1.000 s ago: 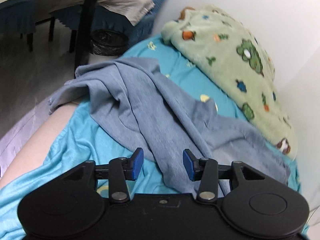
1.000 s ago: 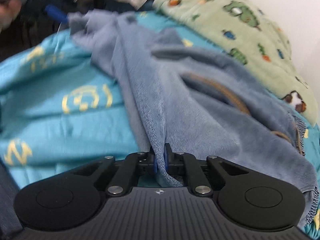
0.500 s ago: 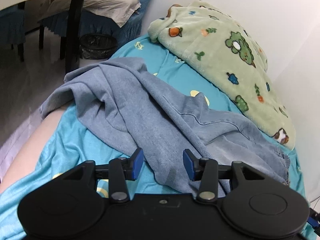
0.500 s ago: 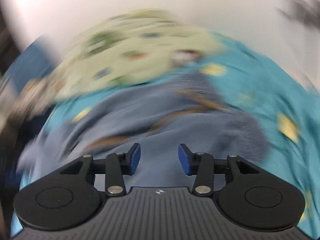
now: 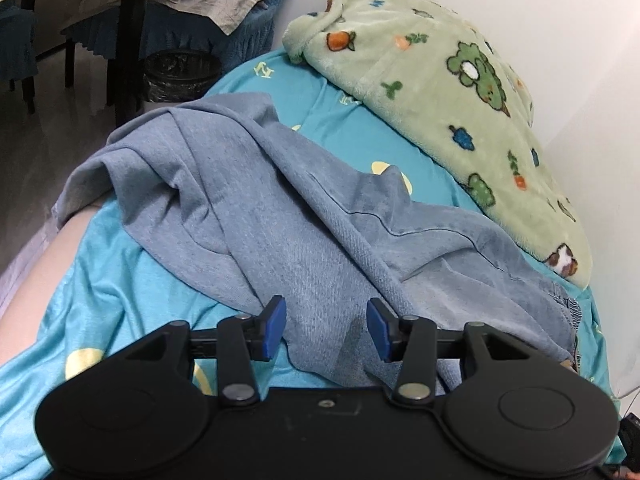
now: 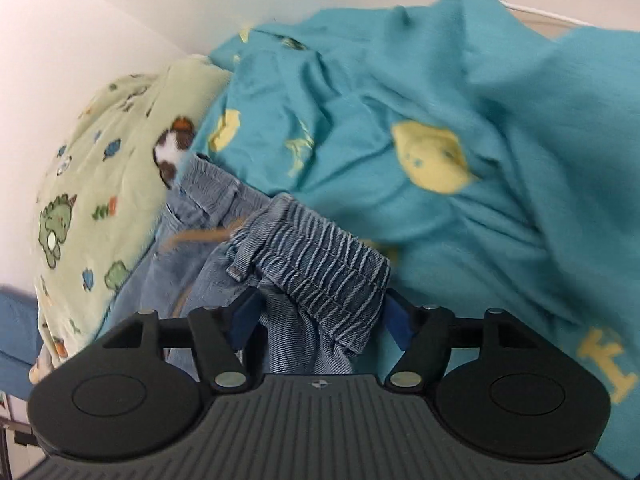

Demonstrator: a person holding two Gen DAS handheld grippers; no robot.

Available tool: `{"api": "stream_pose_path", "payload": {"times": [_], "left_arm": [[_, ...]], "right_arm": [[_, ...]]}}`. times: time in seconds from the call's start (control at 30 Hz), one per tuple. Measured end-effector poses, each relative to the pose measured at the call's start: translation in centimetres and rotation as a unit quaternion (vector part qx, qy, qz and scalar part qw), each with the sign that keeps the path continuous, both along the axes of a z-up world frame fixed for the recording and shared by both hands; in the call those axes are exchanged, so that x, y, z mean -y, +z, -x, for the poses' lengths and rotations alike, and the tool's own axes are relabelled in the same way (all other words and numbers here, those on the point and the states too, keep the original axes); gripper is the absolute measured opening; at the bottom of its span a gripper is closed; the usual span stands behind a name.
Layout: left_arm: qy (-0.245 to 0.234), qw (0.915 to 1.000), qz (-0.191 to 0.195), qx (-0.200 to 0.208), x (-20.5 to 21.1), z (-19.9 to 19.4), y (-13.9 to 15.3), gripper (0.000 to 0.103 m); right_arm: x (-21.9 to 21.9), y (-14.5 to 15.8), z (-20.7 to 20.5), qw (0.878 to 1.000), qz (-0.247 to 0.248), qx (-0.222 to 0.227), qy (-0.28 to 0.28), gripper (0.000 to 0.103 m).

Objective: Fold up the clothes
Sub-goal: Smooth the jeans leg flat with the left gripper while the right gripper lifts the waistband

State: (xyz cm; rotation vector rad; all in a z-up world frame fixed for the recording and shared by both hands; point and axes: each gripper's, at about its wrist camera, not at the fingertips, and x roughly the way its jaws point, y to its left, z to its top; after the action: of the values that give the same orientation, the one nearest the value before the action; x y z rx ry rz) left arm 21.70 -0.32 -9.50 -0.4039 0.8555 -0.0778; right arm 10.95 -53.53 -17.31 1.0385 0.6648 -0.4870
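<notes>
The left gripper (image 5: pixel 326 328) points downward, its blue pads (image 5: pixel 273 328) apart with nothing pressed between them. The right gripper (image 6: pixel 320 316) also tilts downward (its picture is slightly blurred); its jaws are opening, wide apart, with cloth lying loose between them.

Teal bedsheet (image 6: pixel 500 92): yellow printed characters, one resembling "E"; otherwise illegible.

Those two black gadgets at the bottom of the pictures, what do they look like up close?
Both are matte black plastic. The left gripper has a smooth body with two round discs, silver pivot bolts and linkage arms ending in blue pads. The right gripper is built the same, but its grey centre plate is ribbed and carries a small round emblem. No cables or sleeves show.
</notes>
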Motion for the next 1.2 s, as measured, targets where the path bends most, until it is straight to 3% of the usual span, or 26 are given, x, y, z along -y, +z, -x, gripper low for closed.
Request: {"api": "stream_pose_path", "payload": {"times": [0.07, 0.1, 0.13, 0.17, 0.3, 0.4, 0.5, 0.63, 0.7, 0.8, 0.87, 0.93, 1.07, 1.2], "left_arm": [[0.004, 1.0, 0.004, 0.001, -0.2, 0.0, 0.0, 0.042], [0.007, 0.9999, 0.009, 0.001, -0.3, 0.0, 0.0, 0.042], [0.009, 0.9998, 0.016, 0.003, -0.5, 0.1, 0.1, 0.042], [0.012, 0.9997, 0.023, 0.004, -0.8, 0.3, 0.1, 0.041], [0.019, 0.9987, 0.046, 0.012, -1.5, 0.8, 0.7, 0.04], [0.024, 0.9985, 0.048, 0.012, -1.9, 1.0, 0.9, 0.039], [0.035, 0.9979, 0.053, 0.007, -2.2, 1.2, 0.9, 0.039], [0.043, 0.9981, 0.042, 0.01, -2.2, 1.4, 1.2, 0.039], [0.043, 0.9984, 0.034, 0.013, -2.1, 1.5, 1.4, 0.039], [0.042, 0.9988, 0.022, 0.016, -1.9, 1.7, 1.7, 0.04], [0.041, 0.999, 0.011, 0.016, -1.7, 1.7, 1.8, 0.04], [0.039, 0.9991, 0.006, 0.016, -1.7, 1.7, 1.7, 0.04], [0.031, 0.9993, -0.017, 0.014, -1.2, 1.5, 1.8, 0.04], [0.02, 0.999, -0.037, 0.012, -0.8, 1.4, 1.7, 0.04]], "right_arm": [[-0.3, -0.1, -0.4, 1.0, 0.011, 0.013, -0.011, 0.046], [-0.4, 0.1, -0.3, 0.999, 0.009, 0.026, -0.017, 0.04], [-0.5, 0.6, -0.4, 0.999, 0.017, 0.037, -0.018, 0.024], [-0.7, 1.4, -0.6, 0.998, 0.038, 0.047, -0.011, 0.019], [-1.4, 5.2, -0.8, 0.988, 0.122, 0.094, 0.005, 0.018], [0.0, 6.2, -0.1, 0.983, 0.14, 0.115, -0.03, 0.016], [2.1, 4.3, 0.2, 0.99, 0.099, 0.084, -0.055, 0.016], [3.8, 0.2, 0.1, 0.997, 0.049, 0.012, -0.062, 0.016], [4.0, -0.7, 0.0, 0.997, 0.034, 0.001, -0.062, 0.018], [3.7, 1.1, -0.3, 0.997, 0.063, -0.006, -0.045, 0.028], [2.6, 2.9, -0.2, 0.993, 0.115, -0.007, -0.038, 0.047], [1.3, 4.8, 0.2, 0.984, 0.174, -0.003, -0.035, 0.054], [-1.5, 7.0, -0.8, 0.967, 0.254, 0.033, -0.005, 0.057], [-6.9, 8.5, -1.9, 0.947, 0.288, 0.097, 0.106, 0.057]]}}
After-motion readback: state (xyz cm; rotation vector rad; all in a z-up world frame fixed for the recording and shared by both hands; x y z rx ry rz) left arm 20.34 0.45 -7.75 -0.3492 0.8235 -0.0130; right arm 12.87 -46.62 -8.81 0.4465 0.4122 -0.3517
